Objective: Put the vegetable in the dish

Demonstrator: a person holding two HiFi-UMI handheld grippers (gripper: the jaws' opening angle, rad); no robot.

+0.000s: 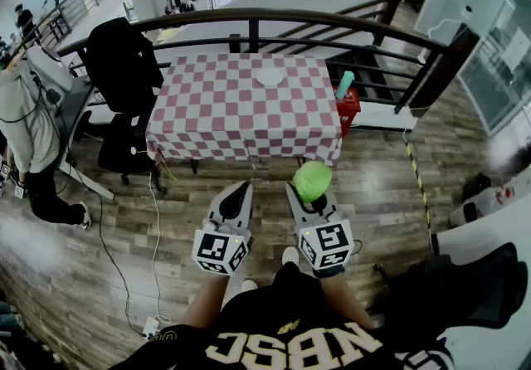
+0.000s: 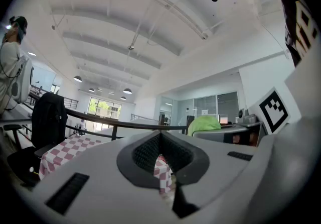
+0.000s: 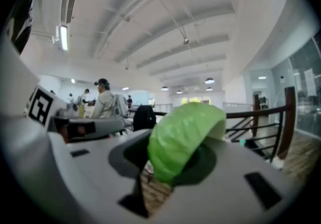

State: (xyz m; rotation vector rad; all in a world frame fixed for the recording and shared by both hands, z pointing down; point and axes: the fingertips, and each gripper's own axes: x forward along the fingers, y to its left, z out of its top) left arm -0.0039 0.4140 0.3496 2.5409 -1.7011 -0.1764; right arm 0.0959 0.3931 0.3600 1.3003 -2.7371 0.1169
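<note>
A light green leafy vegetable (image 1: 312, 180) sits clamped between the jaws of my right gripper (image 1: 309, 194); in the right gripper view the vegetable (image 3: 183, 139) fills the gap between the jaws. My left gripper (image 1: 236, 196) is shut with nothing in it, and its pads (image 2: 150, 151) meet in the left gripper view. Both grippers hang over the wooden floor, well short of the table. A white dish (image 1: 270, 76) rests near the far edge of the red-and-white checked table (image 1: 216, 111). From the left gripper view the vegetable (image 2: 203, 124) shows to the right.
A dark railing (image 1: 274, 18) runs behind the table. A black chair (image 1: 124, 94) stands at the table's left, with a person (image 1: 33, 136) beyond it. A teal bottle (image 1: 344, 84) on a red box stands at the table's right. Cables (image 1: 124, 277) lie on the floor.
</note>
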